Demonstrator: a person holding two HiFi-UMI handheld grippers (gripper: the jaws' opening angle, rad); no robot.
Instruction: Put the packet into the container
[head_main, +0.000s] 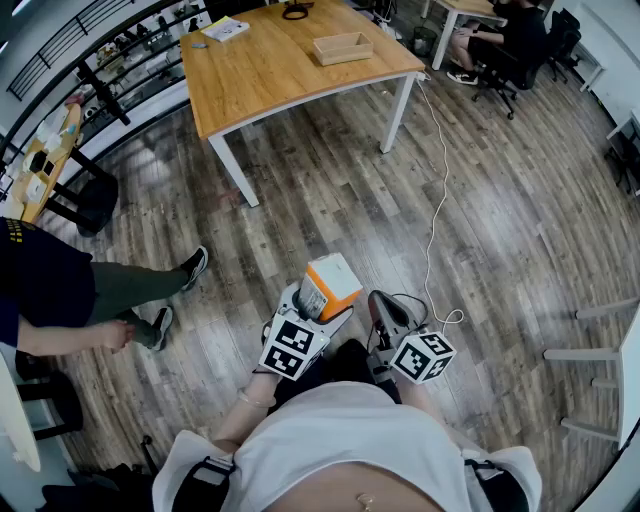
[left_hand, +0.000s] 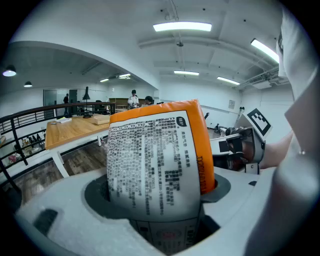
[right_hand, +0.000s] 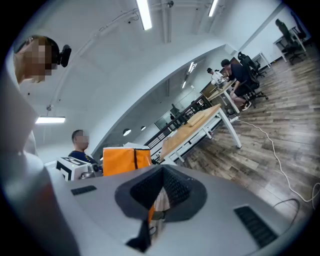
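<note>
An orange and white packet (head_main: 327, 285) stands upright between the jaws of my left gripper (head_main: 320, 297), which is shut on its lower part. In the left gripper view the packet (left_hand: 157, 165) fills the middle, printed white face toward the camera, with the left gripper (left_hand: 160, 200) clamped round its base. My right gripper (head_main: 383, 303) hangs just right of it, jaws together and nothing in them; its pads (right_hand: 172, 187) meet in the right gripper view, where the packet (right_hand: 125, 159) shows at the left. A shallow wooden container (head_main: 342, 47) lies on the far wooden table (head_main: 270, 75).
A person in a dark top and green trousers (head_main: 70, 290) stands at the left. A white cable (head_main: 437, 200) runs across the wood floor from the table. Another person sits on an office chair (head_main: 505, 40) at the back right. White furniture legs (head_main: 600, 350) stand at the right edge.
</note>
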